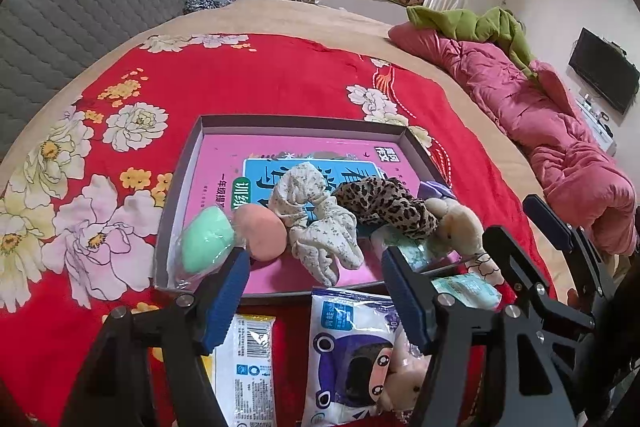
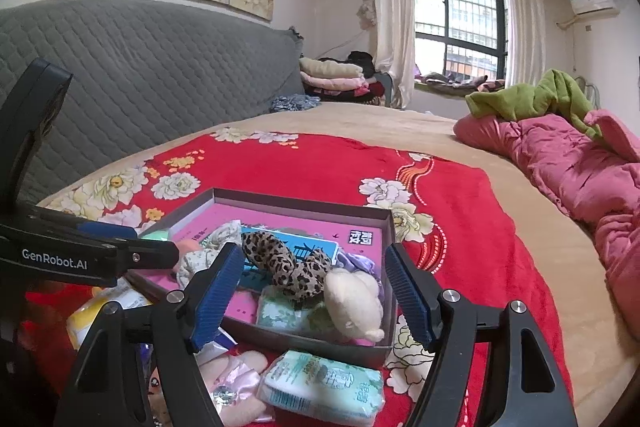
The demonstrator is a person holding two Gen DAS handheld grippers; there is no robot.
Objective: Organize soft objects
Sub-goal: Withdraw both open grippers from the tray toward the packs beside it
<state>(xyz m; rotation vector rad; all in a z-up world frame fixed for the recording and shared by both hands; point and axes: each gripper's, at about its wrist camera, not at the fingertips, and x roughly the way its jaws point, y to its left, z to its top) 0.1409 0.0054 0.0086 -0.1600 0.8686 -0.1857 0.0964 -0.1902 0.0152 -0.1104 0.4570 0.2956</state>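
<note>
**A:** Where does the sorting stand?

**B:** Partway, by the look of it. The shallow box point(image 1: 182, 187) on the red floral blanket point(image 1: 260, 75) already holds a green sponge point(image 1: 206, 245) in its near left corner, a peach sponge point(image 1: 262, 233) touching it, then a pale floral cloth point(image 1: 316, 223), a leopard-print scrunchie point(image 1: 384, 205) and a cream plush toy point(image 1: 456, 223) toward the right wall.

**A:** And the grippers?

**B:** The left gripper point(image 1: 316, 303) hangs over the box's near wall with its jaws spread wide and nothing between the pads. The right gripper point(image 2: 316, 299) hovers at the box's near right corner, equally wide and empty. So neither carries anything; the step in hand seems to be the gap between a drop-off and the next pickup.

**A:** What is left outside the box?

**B:** Just in front of its near wall lie a cartoon-printed packet point(image 1: 352, 355), a white packet with a barcode point(image 1: 244, 359), and a pale green tissue pack point(image 2: 324, 383). There is something pink and soft beside that tissue pack, though it is too cut off by the gripper frame to name surely.

**A:** So the next move?

**B:** Probably one gripper drops to one of those packets in front of the box. They are flat, slippery wrappers on plush bedding, so the jaws should straddle a short side and pinch firmly, then lift clear of the wall before setting down in the box's open far half.
</note>
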